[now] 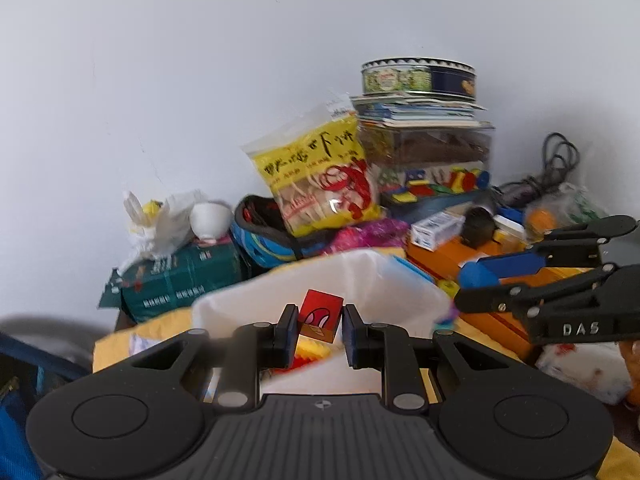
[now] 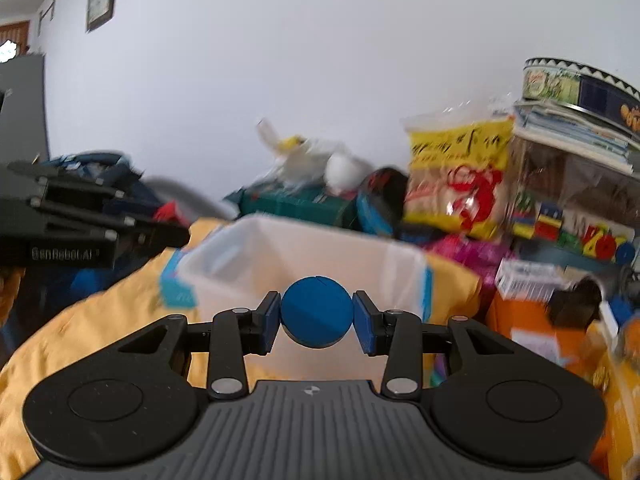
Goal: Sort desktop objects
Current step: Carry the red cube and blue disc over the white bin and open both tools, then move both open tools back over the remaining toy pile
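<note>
While a white bin (image 2: pixel 304 248) sits on a yellow cloth (image 2: pixel 92 320), the left gripper (image 1: pixel 319 330) pinches a red cube (image 1: pixel 320 316) above its rim, and the right gripper (image 2: pixel 317 316) clamps a blue disc (image 2: pixel 317 312) over the same bin. A yellow snack bag (image 1: pixel 320 176) leans at twelve o'clock; a biscuit tin (image 1: pixel 420 76) tops the stack at one o'clock.

Cluttered home corner: snack bag (image 1: pixel 320 176), toy blocks (image 1: pixel 440 184), biscuit tin (image 1: pixel 420 76)

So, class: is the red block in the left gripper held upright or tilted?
Tilted. The red block, clamped in the left gripper, leans to one side, its edges slanted against the straight fingers.
</note>
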